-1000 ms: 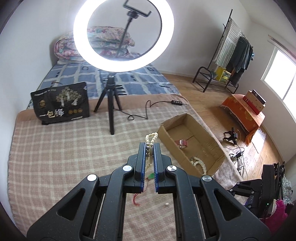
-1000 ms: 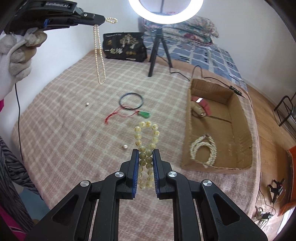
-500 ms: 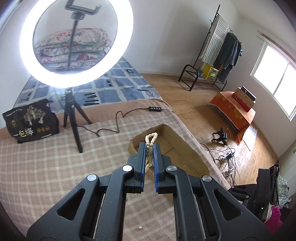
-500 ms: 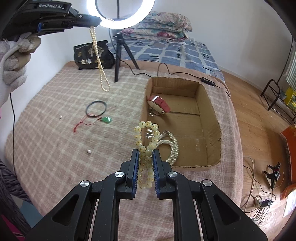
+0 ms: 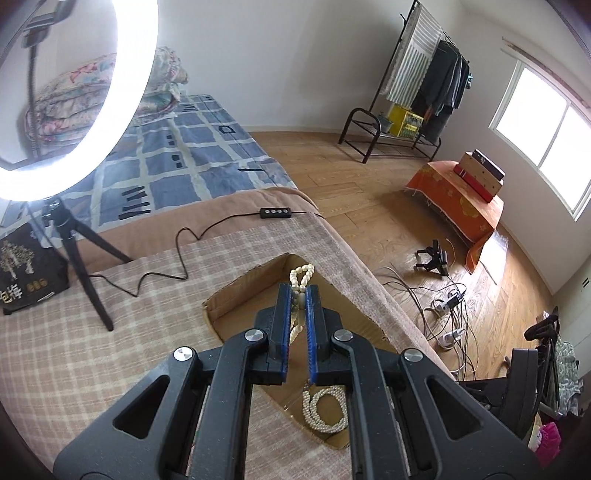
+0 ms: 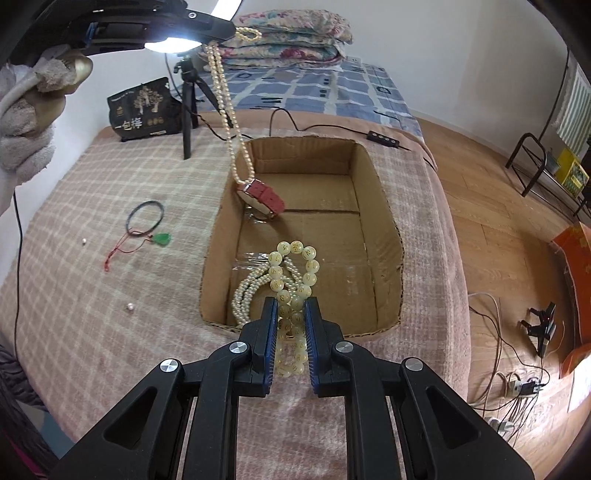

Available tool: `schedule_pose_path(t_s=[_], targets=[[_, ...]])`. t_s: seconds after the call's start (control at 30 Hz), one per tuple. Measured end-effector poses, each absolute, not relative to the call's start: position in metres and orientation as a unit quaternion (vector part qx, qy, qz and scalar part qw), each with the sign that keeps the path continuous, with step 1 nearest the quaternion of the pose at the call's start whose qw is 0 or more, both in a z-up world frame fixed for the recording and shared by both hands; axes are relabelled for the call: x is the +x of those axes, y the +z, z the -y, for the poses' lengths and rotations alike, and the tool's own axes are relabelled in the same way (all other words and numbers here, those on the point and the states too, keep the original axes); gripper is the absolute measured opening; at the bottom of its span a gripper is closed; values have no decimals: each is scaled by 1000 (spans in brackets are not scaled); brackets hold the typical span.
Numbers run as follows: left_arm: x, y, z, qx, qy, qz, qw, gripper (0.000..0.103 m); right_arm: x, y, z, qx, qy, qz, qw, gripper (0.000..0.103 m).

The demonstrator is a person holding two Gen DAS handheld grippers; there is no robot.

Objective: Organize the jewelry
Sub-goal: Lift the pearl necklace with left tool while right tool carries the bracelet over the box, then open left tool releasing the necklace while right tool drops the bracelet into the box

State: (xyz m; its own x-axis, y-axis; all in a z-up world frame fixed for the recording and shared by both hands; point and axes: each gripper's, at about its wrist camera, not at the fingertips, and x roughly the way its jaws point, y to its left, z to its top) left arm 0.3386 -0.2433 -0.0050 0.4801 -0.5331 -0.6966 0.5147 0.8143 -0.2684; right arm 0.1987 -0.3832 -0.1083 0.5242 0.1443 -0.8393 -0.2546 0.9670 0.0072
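My left gripper [image 5: 298,291] is shut on a long pearl necklace [image 5: 302,275], held high; in the right wrist view the necklace [image 6: 225,107] hangs from that gripper [image 6: 229,34] down to the far left rim of the cardboard box [image 6: 373,177]. My right gripper [image 6: 291,306] is shut on a yellow bead bracelet [image 6: 293,269], above the near end of the box. Inside the box lie a coiled pearl strand [image 6: 247,295] and a red watch [image 6: 264,195]. The coiled strand also shows in the left wrist view [image 5: 325,410].
On the checked blanket [image 6: 110,314] left of the box lie a black cord ring [image 6: 144,214], a green pendant on red cord [image 6: 162,239] and two loose pearls [image 6: 130,306]. A ring light tripod [image 6: 188,99] and a black bag [image 6: 142,109] stand behind.
Both grippers have moved right toward the box. The pearl necklace now hangs at the box's far left rim and the yellow bracelet is over its near end.
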Motion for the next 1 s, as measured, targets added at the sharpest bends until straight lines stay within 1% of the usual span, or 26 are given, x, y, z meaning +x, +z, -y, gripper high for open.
schedule_pose_path(t_s=[0.4, 0.8, 0.87, 0.9, 0.93, 0.97, 1.0], targets=[[357, -29, 296, 13, -304, -425, 853, 5, 210, -120, 393, -56, 105, -487, 865, 13], [361, -38, 308, 20, -304, -433, 848, 5, 213, -127, 391, -62, 102, -491, 863, 13], [360, -38, 309, 26, -302, -432, 849, 5, 214, -127, 389, -72, 97, -489, 864, 25], [359, -38, 309, 27, -302, -434, 848, 6, 214, -126, 388, -78, 91, -485, 866, 42], [359, -38, 309, 29, -300, -437, 848, 8, 213, -125, 387, -84, 86, -483, 867, 60], [359, -39, 309, 30, -298, -438, 847, 20, 212, -123, 385, -94, 76, -477, 870, 66], [358, -39, 308, 30, -296, -436, 849, 29, 211, -121, 382, -105, 67, -469, 874, 71]])
